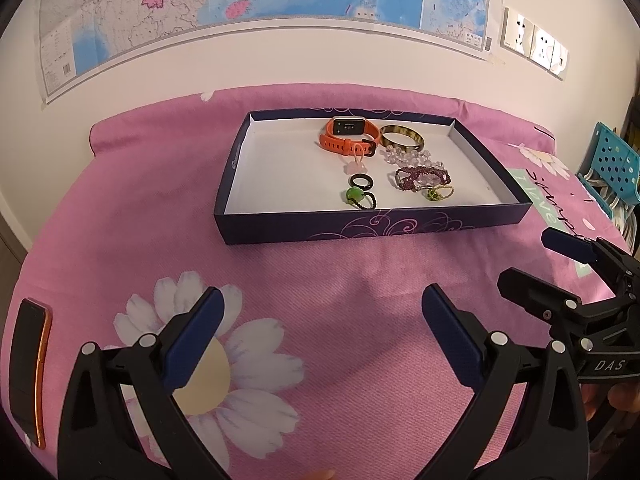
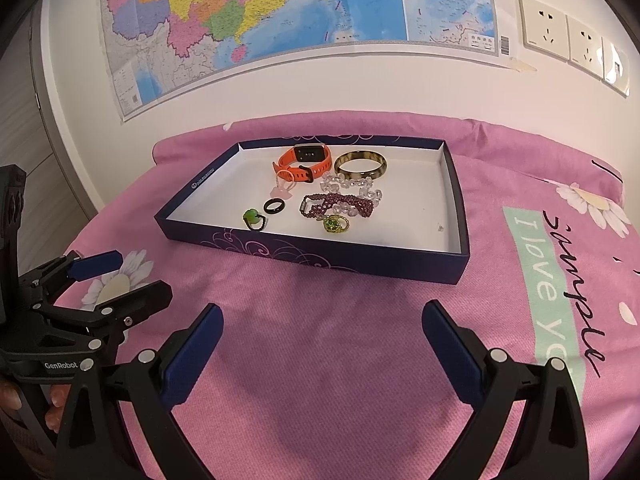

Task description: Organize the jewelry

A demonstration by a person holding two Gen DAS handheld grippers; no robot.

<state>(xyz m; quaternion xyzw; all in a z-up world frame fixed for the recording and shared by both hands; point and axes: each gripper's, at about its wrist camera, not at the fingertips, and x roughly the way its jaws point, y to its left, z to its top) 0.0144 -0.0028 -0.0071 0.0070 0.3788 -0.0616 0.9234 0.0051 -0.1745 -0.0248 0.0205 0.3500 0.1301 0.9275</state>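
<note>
A dark blue shallow box (image 1: 376, 227) (image 2: 320, 256) with a white floor sits on the pink cloth. Inside lie an orange watch (image 1: 348, 136) (image 2: 304, 162), a tortoiseshell bangle (image 1: 401, 139) (image 2: 360, 164), a clear bead bracelet (image 1: 408, 157) (image 2: 352, 185), a purple bead bracelet (image 1: 422, 178) (image 2: 338, 205), a black ring (image 1: 362, 181) (image 2: 275, 205), a green-stone ring (image 1: 358, 196) (image 2: 254, 219) and a yellow-green ring (image 1: 438, 193) (image 2: 336, 224). My left gripper (image 1: 320, 332) and right gripper (image 2: 322, 340) are both open and empty, low over the cloth in front of the box.
A phone with an orange edge (image 1: 30, 372) lies at the cloth's left edge. A blue perforated basket (image 1: 612, 164) stands at the right. A map (image 2: 300, 12) and wall sockets (image 2: 568, 36) are on the wall behind.
</note>
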